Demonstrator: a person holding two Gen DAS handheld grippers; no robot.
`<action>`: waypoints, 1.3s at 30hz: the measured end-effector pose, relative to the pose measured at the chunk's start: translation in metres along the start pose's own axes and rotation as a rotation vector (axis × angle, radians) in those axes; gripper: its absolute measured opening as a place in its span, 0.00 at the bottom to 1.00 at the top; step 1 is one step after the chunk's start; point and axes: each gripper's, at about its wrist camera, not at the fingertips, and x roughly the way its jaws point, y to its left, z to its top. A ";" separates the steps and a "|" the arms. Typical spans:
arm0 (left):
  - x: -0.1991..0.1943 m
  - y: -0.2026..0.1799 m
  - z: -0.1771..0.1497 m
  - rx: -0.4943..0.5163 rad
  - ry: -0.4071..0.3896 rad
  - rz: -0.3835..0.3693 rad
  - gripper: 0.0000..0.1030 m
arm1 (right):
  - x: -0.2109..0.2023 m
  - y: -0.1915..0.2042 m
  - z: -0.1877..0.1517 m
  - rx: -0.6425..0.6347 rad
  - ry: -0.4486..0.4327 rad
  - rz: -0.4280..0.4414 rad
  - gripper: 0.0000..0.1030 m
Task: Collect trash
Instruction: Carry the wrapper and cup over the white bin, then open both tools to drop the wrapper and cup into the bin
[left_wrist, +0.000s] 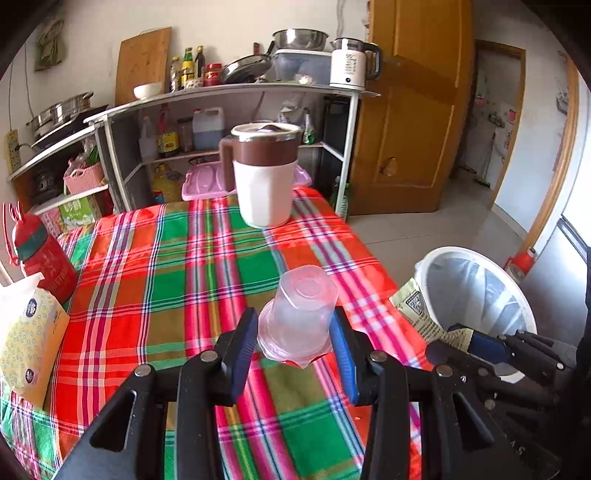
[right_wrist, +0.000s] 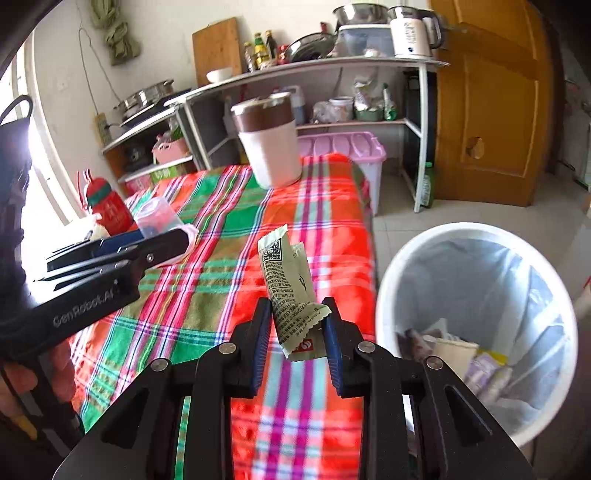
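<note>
I saw woven plaid cloth (left_wrist: 155, 258) over the table, matt, slightly wrinkled. On it, toward the far edge, the jug (left_wrist: 264, 173) looked like smooth plastic, brown top, cream body, faint sheen. Near the cloth's middle, the cup (left_wrist: 299, 314) was clear thin plastic, glossy. The wrapper (right_wrist: 291, 295) over the cloth's right side looked like printed film, creased, dull green. Right of the cloth, the bin (right_wrist: 476, 325) was white glossy plastic with a thin translucent liner. My gripper pads (left_wrist: 245, 341) looked ribbed blue rubber.

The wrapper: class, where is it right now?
The wrapper is held in the right gripper above the table's right edge, just left of the bin.
</note>
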 end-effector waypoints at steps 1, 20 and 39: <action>-0.002 -0.005 0.000 0.006 -0.001 -0.008 0.40 | -0.006 -0.004 0.000 0.005 -0.008 -0.004 0.28; 0.011 -0.126 0.007 0.113 0.045 -0.193 0.41 | -0.062 -0.115 -0.015 0.126 -0.021 -0.194 0.28; 0.051 -0.182 -0.003 0.163 0.146 -0.236 0.41 | -0.037 -0.175 -0.031 0.192 0.087 -0.261 0.29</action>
